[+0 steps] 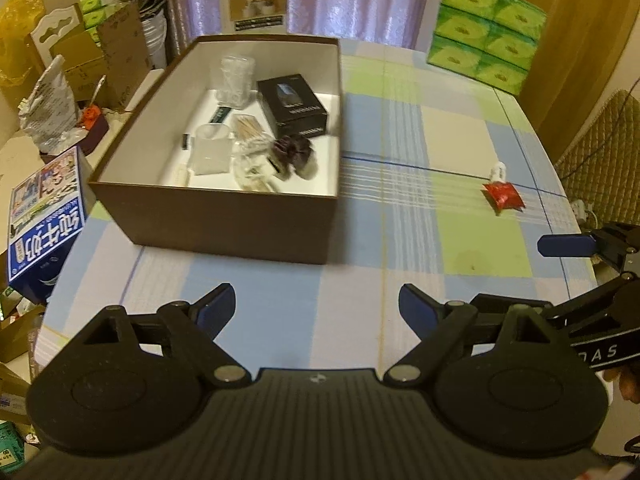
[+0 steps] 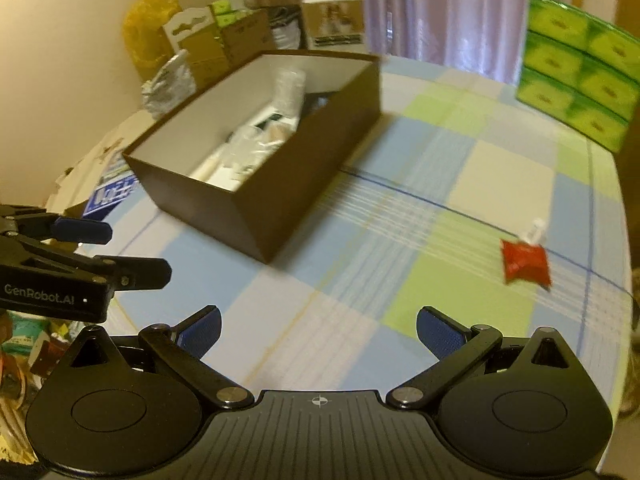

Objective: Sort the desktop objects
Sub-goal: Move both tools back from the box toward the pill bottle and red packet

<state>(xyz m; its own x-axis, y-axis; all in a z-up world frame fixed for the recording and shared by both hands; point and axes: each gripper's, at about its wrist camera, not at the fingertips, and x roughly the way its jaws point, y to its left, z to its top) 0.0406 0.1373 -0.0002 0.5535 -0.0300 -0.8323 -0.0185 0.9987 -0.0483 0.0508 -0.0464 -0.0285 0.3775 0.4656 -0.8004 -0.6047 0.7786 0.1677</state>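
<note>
Brown cardboard makes up the open box [image 1: 224,220] that sits toward the far left part of the desk [image 1: 440,248], which is covered in a blue, green and cream checked cloth. Inside the box I can see a black carton [image 1: 294,106], a clear ribbed container [image 1: 236,78], a bundle of wooden sticks [image 1: 250,126], a translucent cup [image 1: 212,154] and a dark scrunchie-like thing [image 1: 294,152], all crowded on the white floor of the box.

Out on the cloth near the right edge of the desk lies a red sachet [image 1: 503,197] with a small white cap [image 1: 498,170] at its far end, well apart from the box.

My left gripper [image 1: 316,312] hangs above the near edge of the desk with its blue-padded fingers spread wide and nothing between them. My right gripper [image 2: 318,332] is likewise wide apart and empty, over the near edge, with the sachet ahead and to its right.

A stack of green tissue packs [image 1: 486,30] stands at the far right corner. A blue milk carton [image 1: 46,216] lies just off the left edge beside the box. A white-and-gold box [image 1: 254,0] stands behind the far edge.
</note>
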